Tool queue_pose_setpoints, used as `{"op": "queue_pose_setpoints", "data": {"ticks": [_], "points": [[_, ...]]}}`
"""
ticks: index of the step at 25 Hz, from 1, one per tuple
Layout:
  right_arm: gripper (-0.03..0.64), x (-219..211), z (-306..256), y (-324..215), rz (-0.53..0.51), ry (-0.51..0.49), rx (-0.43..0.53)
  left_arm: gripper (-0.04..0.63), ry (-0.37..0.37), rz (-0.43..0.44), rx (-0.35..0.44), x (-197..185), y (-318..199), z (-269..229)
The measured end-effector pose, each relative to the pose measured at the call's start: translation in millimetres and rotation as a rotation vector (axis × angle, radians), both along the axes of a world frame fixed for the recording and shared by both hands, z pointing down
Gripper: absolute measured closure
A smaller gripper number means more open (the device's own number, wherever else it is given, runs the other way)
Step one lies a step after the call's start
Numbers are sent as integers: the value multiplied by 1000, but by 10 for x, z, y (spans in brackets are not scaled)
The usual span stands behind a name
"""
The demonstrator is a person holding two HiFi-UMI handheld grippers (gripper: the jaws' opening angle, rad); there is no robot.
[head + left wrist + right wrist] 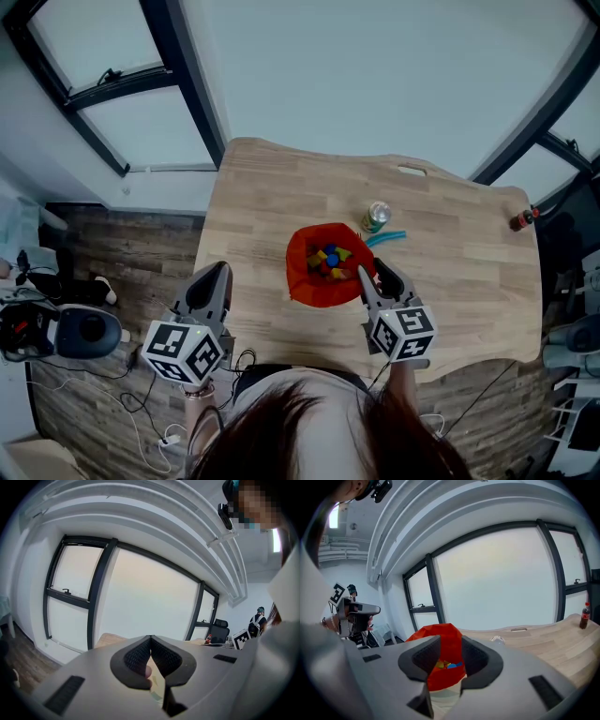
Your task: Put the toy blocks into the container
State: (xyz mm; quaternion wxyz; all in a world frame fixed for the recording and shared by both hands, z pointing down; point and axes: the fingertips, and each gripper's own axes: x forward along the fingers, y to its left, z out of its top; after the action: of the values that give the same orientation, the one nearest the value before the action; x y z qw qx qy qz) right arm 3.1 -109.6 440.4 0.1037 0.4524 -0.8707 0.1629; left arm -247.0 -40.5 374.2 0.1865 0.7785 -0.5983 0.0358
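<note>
Blocks lay piled in the red container, which sat near the middle of the table. We noted yellow, blue, green and red pieces.

Head view: a can stood just beyond the container's far right rim, with a light-blue stick lying beside it. A bottle stood at the table's far right corner. The right gripper had its tips at the container's right rim. The left gripper was held well to the left of the container, over the table's near left part.

Left gripper view: the left gripper had its jaws closed tip to tip, with nothing clamped. It pointed up toward the windows. Only a strip of table showed above the jaws. The bottle and a chair appeared small at right.

Right gripper view: the right gripper had its jaws apart. The container filled the gap between the pads, and the blocks showed inside it. We could not tell whether the pads touched its wall. The bottle stood at far right on the table. The left gripper appeared at left, raised off the table.
</note>
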Motion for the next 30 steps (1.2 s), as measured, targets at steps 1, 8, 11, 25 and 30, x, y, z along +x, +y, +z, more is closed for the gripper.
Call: {"op": "queue_pose_setpoints", "data": {"ticks": [1, 8, 11, 25, 30], "points": [[469, 12, -3, 1, 2, -1, 0, 584, 0, 2, 0, 8, -3, -3], [504, 89, -7, 16, 29, 11, 12, 584, -4, 30, 0, 78, -39, 0], [524, 144, -14, 35, 46, 12, 15, 584, -4, 46, 1, 126, -53, -6], [558, 447, -55, 156, 141, 9, 27, 584, -14, 139, 2, 382, -149, -23], [565, 551, -42, 196, 173, 16, 30, 584, -21, 160, 0, 441, -160, -2]]}}
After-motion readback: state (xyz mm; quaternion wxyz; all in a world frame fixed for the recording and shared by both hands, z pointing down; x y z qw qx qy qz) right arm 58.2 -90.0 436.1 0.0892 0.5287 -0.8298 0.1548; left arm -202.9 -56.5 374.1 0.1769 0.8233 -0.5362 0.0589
